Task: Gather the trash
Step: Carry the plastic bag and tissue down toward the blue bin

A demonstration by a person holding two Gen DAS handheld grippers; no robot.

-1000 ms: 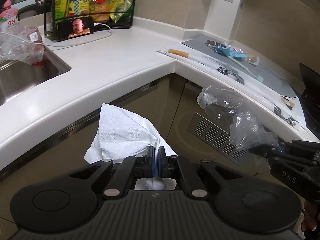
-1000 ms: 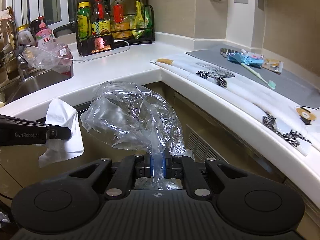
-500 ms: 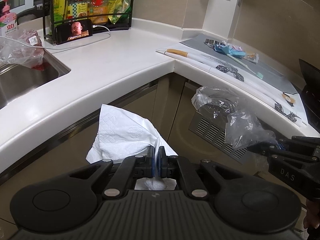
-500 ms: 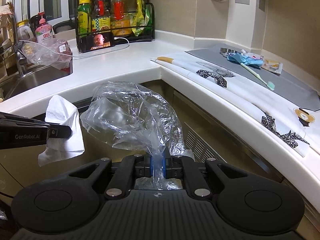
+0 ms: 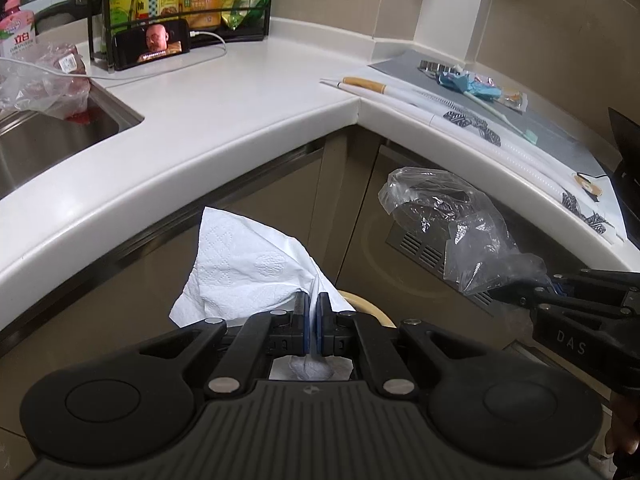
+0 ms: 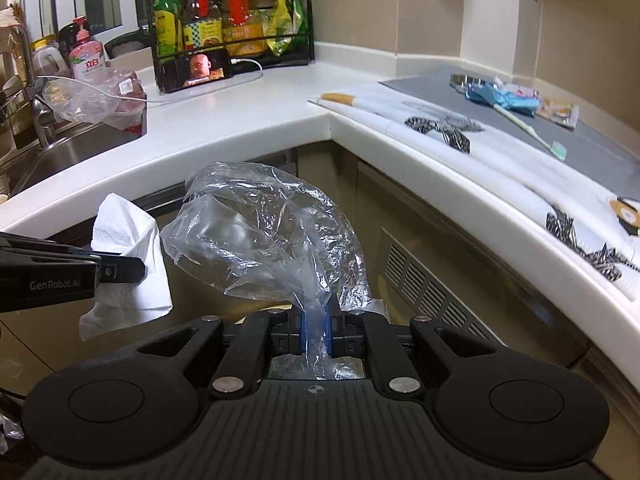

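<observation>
Left wrist view shows the left gripper [image 5: 313, 307] pinching a paper towel [image 5: 248, 264], the right gripper [image 6: 316, 316] pinching a plastic bag [image 6: 260, 232]; thin material could slip free.

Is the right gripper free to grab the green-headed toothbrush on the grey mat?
Probably not yet: the right gripper is shut on the crumpled clear plastic bag. Nothing blocks the toothbrush itself.

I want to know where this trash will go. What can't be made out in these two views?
- Left wrist view: a curved tan rim below the paper towel; mostly hidden by the left gripper, so not identifiable.
- Right wrist view: no bin visible; the right gripper and plastic bag block the floor.
</observation>
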